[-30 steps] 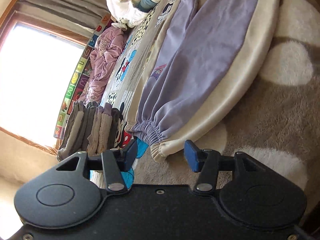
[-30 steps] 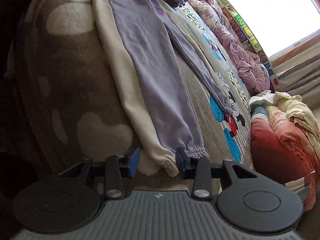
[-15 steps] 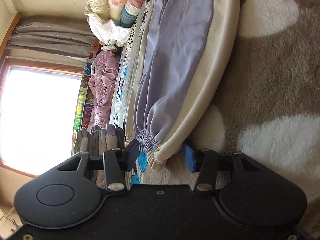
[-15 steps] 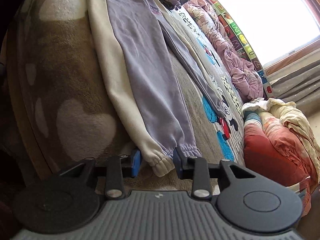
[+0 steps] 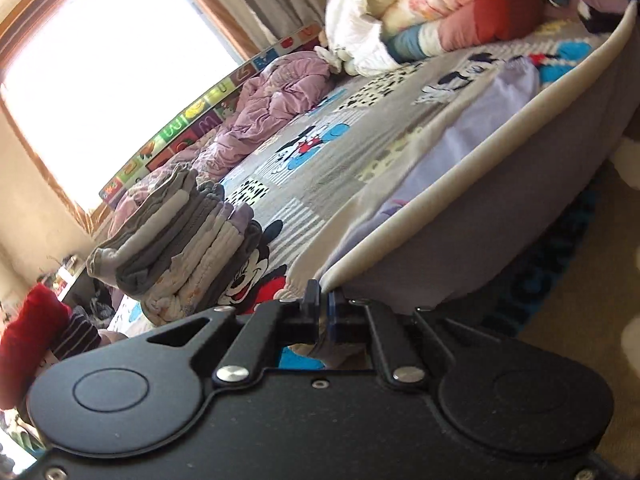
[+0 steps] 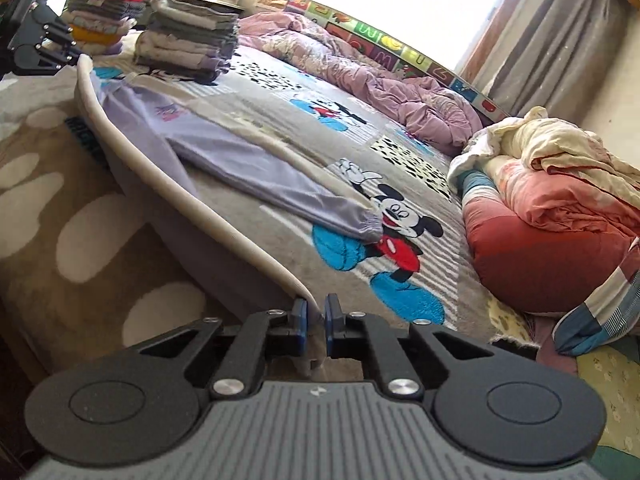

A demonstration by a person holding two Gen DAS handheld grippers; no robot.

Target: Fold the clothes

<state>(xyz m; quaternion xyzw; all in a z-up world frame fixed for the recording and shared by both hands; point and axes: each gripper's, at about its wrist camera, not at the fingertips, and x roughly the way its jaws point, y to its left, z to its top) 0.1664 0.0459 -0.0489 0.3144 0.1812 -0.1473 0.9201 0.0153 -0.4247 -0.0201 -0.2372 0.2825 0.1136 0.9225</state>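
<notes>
The left gripper (image 5: 320, 306) is pinching its jaws nearly together on the waist end of the trousers (image 5: 472, 140); cloth is bunching between and below the blue pads (image 5: 331, 314). From there the lifted cream edge of the trousers is running taut toward two o'clock, with the lilac side lying on the cartoon blanket (image 5: 360, 128) at twelve to one o'clock. At ten o'clock a stack (image 5: 180, 240) of folded grey and cream clothes is sitting on the blanket, and beyond it a crumpled purple quilt (image 5: 272, 104) is lying along the window side. At one o'clock, bedding (image 5: 432, 8) is heaped at the far end.

The right gripper (image 6: 315, 322) is likewise clamping narrow jaws on the cuff end of the same raised leg, a fold of cream cloth hanging between its pads (image 6: 303, 326). The edge is stretching toward ten o'clock, reaching the left gripper (image 6: 36, 40) in the top left corner. The other lilac leg is lying flat at twelve o'clock, its cuff touching the mouse print. The stack (image 6: 188, 40) is standing at eleven o'clock, a second pile (image 6: 104, 12) behind it; the quilt (image 6: 380, 84) is at one o'clock and the bedding (image 6: 552, 220) at three.
</notes>
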